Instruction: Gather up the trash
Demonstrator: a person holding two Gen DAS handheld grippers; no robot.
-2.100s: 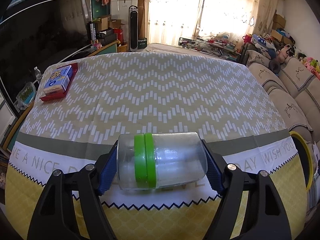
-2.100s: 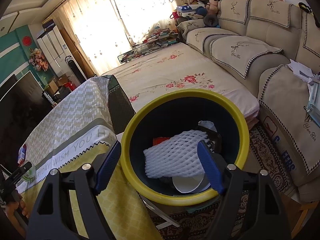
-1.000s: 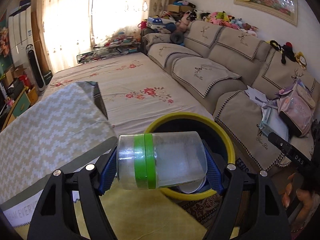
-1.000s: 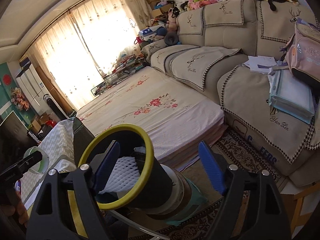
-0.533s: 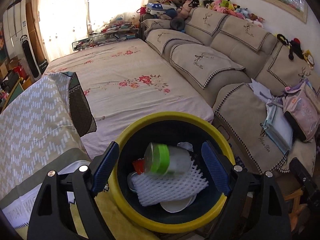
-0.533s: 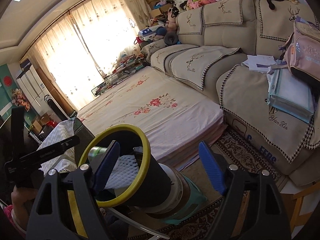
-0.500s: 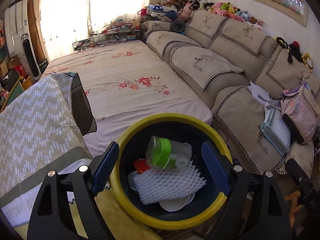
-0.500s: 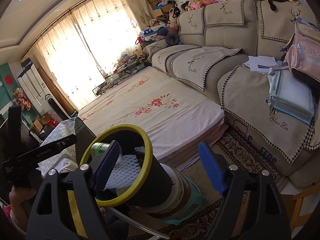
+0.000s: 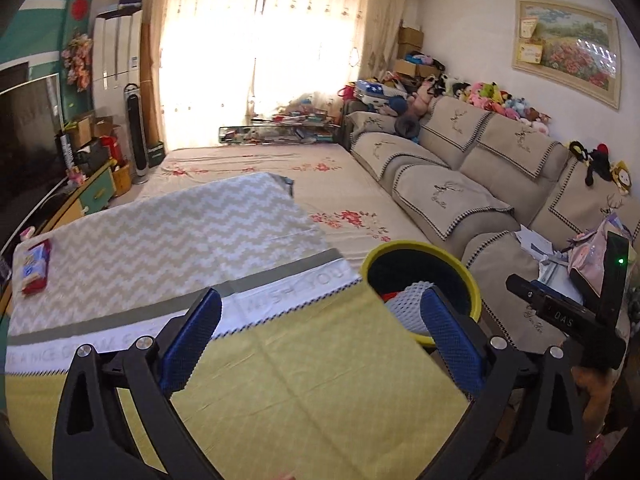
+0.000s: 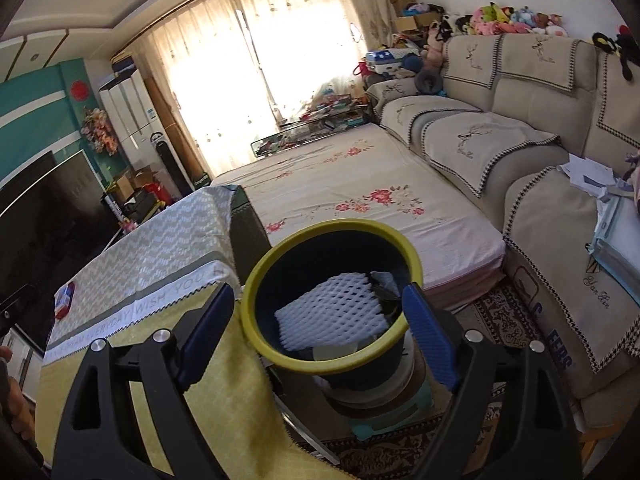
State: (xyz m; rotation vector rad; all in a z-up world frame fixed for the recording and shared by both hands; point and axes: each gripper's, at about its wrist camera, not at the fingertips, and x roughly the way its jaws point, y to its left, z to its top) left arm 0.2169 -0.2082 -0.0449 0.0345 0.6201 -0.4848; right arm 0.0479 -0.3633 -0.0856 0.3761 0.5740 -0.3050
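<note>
Indoors, both grippers' fingers gape empty, just widened, over a chevron-clothed table beside a yellow-rimmed bin.

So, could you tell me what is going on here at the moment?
A person with a gripper in each hand is collecting trash. The left gripper has just been opening and is empty above the table. The right gripper is open over the yellow-rimmed trash bin, where white foam netting lies. A red snack packet remains on the table.
</note>
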